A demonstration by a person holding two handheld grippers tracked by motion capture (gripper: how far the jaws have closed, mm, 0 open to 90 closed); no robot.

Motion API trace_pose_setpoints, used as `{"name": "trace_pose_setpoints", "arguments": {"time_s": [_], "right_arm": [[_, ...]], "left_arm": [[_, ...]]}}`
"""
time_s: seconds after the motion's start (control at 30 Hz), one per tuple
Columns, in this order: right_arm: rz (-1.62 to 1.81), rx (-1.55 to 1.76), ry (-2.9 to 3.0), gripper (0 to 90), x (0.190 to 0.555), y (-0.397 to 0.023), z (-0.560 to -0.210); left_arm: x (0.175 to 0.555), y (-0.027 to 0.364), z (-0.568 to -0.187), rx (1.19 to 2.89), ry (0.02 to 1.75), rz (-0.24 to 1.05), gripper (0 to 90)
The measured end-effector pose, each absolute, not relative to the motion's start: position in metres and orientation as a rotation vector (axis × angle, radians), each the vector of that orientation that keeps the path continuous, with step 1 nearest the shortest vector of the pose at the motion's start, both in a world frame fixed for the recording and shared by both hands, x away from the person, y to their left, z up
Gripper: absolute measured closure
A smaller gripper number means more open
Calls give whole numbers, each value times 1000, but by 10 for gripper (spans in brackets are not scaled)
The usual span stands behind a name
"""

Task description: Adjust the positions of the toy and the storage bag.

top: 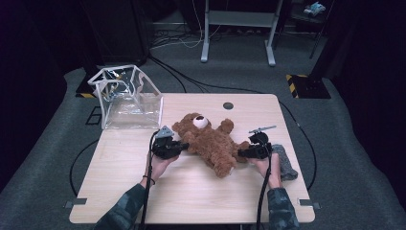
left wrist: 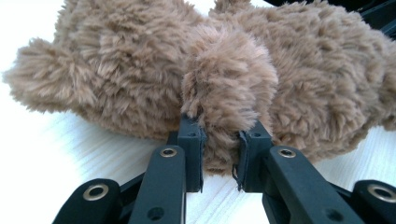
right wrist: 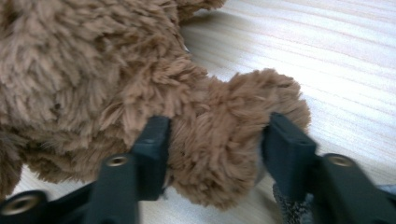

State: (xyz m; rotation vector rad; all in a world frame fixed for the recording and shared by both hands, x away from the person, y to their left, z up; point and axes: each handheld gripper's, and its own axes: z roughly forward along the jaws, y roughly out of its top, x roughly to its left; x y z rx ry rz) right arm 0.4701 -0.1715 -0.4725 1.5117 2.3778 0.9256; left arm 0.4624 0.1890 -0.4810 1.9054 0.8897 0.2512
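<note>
A brown teddy bear [top: 210,143] lies on its back in the middle of the wooden table [top: 191,196], head toward the back left. My left gripper [top: 184,145] is at the bear's left side. In the left gripper view its jaws [left wrist: 220,158] are shut on a furry arm [left wrist: 229,88], and the pads squeeze the fur. My right gripper [top: 241,153] is at the bear's right side. In the right gripper view its jaws [right wrist: 217,140] clasp a leg [right wrist: 233,135], with both pads pressed into the fur.
A clear plastic bag with white trim [top: 127,98] stands open at the table's back left corner. A grey sock-like cloth [top: 286,163] lies by my right hand, near the right edge. A round cable hole [top: 228,105] sits at the back of the table.
</note>
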Motion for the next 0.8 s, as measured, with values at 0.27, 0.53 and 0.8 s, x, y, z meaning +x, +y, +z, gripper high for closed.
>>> {"name": "trace_pose_setpoints", "arguments": {"time_s": [0.27, 0.53, 0.8], "right_arm": [[913, 1536, 2355, 746, 469, -167, -470], [946, 1504, 2248, 792, 462, -172, -456], [972, 1401, 2142, 812, 453, -167, -426]], "left_arm": [[461, 184, -474, 1905, 857, 324, 770], [464, 185, -456, 1894, 808, 371, 781], [473, 185, -436, 1927, 771, 405, 788]]}}
